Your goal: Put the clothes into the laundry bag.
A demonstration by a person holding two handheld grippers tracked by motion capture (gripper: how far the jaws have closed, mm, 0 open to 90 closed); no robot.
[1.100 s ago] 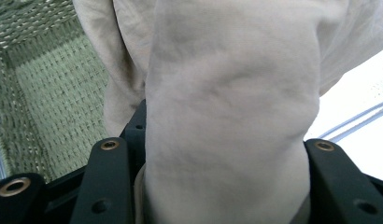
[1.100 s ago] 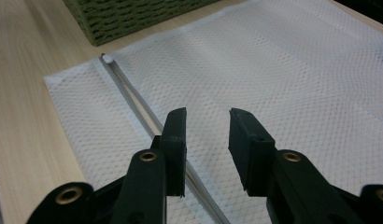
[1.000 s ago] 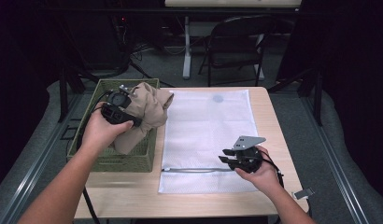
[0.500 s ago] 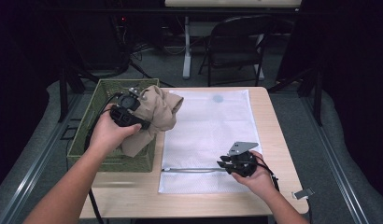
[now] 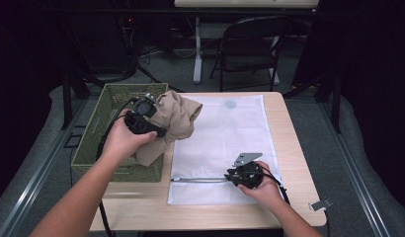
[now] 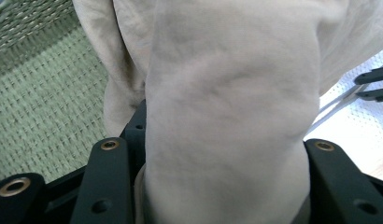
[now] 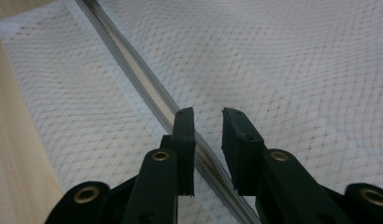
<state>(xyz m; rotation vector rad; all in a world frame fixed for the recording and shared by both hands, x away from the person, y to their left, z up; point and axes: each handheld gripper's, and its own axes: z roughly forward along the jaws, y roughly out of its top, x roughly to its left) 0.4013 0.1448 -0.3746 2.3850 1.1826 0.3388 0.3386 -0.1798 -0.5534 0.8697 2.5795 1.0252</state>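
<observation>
The beige garment [image 5: 173,123] hung bunched from the left gripper [image 5: 158,129], above the edge of the green woven basket [image 5: 99,128] where that edge met the white mesh bag [image 5: 230,133]. In the left gripper view the garment [image 6: 227,107] ran thick between the 2 black jaws, which pinched a wide fold of it; basket weave lay behind it on one side and a strip of mesh on the other. The left hand [image 5: 120,143] carried that gripper over the basket's near corner.

The mesh bag lay flat on the table [image 5: 289,123], just beside the basket and touching its long side. Its grey zipper [image 5: 198,179] ran across the bag's near end, away from the basket. The right gripper [image 5: 229,176] sat low over the zipper's far end from the basket, held by the right hand [image 5: 262,185], with a grey three-cornered plate on top. In the right gripper view the jaws stood a little apart after having just been closing, and the zipper [image 7: 133,60] passed slantwise between their tips; the pads [image 7: 184,135] did not visibly press on it, and whether they touched the mesh could not be told.

A folding chair [image 5: 250,44] stood beyond the table, well apart from the basket.
</observation>
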